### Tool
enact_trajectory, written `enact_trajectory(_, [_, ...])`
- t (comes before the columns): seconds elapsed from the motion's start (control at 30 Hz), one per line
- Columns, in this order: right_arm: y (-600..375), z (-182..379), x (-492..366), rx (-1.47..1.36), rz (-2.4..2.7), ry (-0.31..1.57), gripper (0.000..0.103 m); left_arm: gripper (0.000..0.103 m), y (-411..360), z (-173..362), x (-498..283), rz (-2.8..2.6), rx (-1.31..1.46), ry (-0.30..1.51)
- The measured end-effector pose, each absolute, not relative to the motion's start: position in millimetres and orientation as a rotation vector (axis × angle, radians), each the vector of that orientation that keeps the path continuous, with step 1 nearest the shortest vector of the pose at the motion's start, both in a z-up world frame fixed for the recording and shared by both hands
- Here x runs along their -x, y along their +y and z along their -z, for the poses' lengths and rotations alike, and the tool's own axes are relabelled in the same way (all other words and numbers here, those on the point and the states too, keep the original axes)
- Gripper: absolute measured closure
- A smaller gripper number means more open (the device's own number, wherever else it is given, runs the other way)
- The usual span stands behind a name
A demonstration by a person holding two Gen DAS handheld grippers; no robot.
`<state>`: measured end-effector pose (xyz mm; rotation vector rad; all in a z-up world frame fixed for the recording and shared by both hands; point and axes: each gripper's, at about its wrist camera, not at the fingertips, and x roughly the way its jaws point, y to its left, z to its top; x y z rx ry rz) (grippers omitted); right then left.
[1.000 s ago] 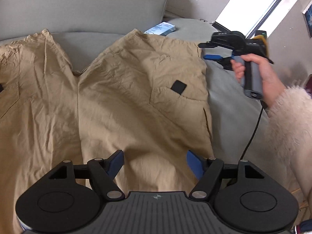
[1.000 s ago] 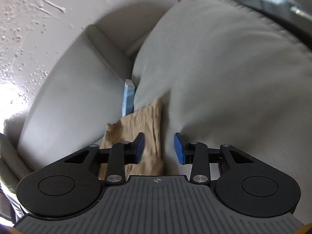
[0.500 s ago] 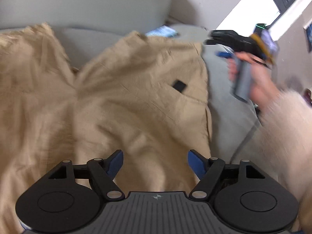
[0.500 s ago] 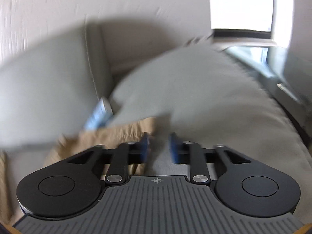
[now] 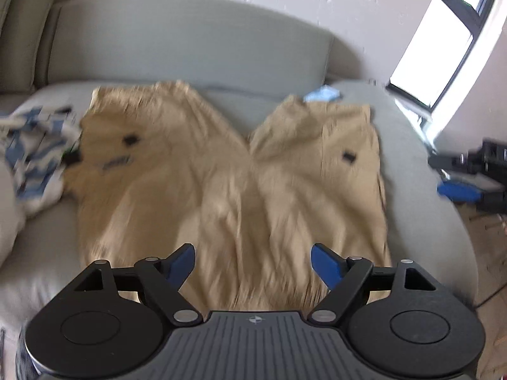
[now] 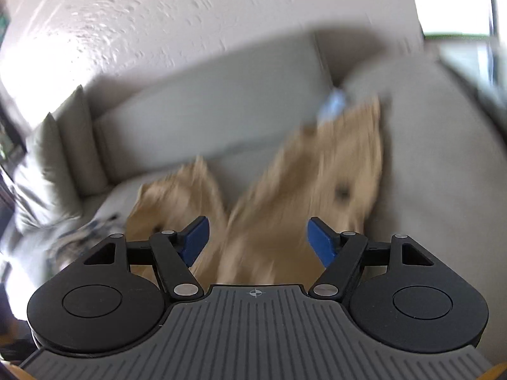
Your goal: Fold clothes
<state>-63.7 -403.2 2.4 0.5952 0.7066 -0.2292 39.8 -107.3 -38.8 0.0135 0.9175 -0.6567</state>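
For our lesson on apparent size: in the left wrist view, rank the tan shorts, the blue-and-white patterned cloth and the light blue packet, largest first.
1. tan shorts
2. blue-and-white patterned cloth
3. light blue packet, farthest away, so its true size stays unsure.

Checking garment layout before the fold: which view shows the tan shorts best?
The left wrist view: the tan shorts lie spread on the sofa, both legs, both dark patches and most of the outline visible, only mildly blurred. The right wrist view shows the shorts heavily motion-smeared, their lower part hidden behind the gripper.
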Motion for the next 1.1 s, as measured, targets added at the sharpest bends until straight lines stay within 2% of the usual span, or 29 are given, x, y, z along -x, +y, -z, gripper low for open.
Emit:
enact_trajectory(0.07, [-396, 28, 86, -0.682, 0.265, 0.795, 0.029, 0.024, -94, 51, -29, 0.659, -0.008, 0.952])
enact_trajectory(0.17, [-386, 81, 106, -0.722, 0.310, 0.890, 0.039, 0.025, -80, 66, -20, 0.653, 0.026, 1.003])
enact_trajectory(0.37, [-366, 131, 119, -0.851, 0.258, 0.829, 0.042, 0.025, -69, 66, -11, 0.641, 0.045, 0.950])
enact_trajectory(0.43, [-358, 136, 114, -0.796, 0.240, 0.851, 0.094, 0.025, -66, 65, -10, 0.635, 0.049, 0.943])
enact_trajectory(0.57, [-350, 126, 113, -0.671, 0.292, 0.890, 0.095, 0.025, -59, 68, -9, 0.621, 0.056, 0.936])
enact_trajectory(0.67, [-359, 143, 111, -0.721, 0.358, 0.969, 0.091, 0.025, -59, 75, -11, 0.604, 0.061, 0.952])
enact_trajectory(0.7, [-361, 145, 111, -0.741, 0.364, 0.985, 0.085, 0.025, -59, 77, -12, 0.598, 0.053, 0.958])
enact_trajectory(0.73, [-360, 142, 110, -0.736, 0.374, 0.988, 0.067, 0.025, -59, 78, -12, 0.591, 0.044, 0.959])
enact_trajectory(0.83, [-348, 116, 111, -0.652, 0.438, 0.945, 0.045, 0.025, -55, 76, -13, 0.562, 0.043, 0.941])
enact_trajectory(0.9, [-333, 91, 112, -0.588, 0.434, 0.866, 0.043, 0.024, -53, 73, -13, 0.540, 0.055, 0.921])
enact_trajectory(0.97, [-317, 69, 110, -0.526, 0.411, 0.779, 0.041, 0.020, -54, 70, -12, 0.500, 0.055, 0.894])
enact_trajectory(1.03, [-297, 54, 105, -0.455, 0.374, 0.686, 0.030, 0.016, -59, 68, -14, 0.455, 0.046, 0.859])
enact_trajectory(1.1, [-275, 49, 93, -0.366, 0.351, 0.619, 0.024, 0.014, -67, 66, -18, 0.423, 0.029, 0.815])
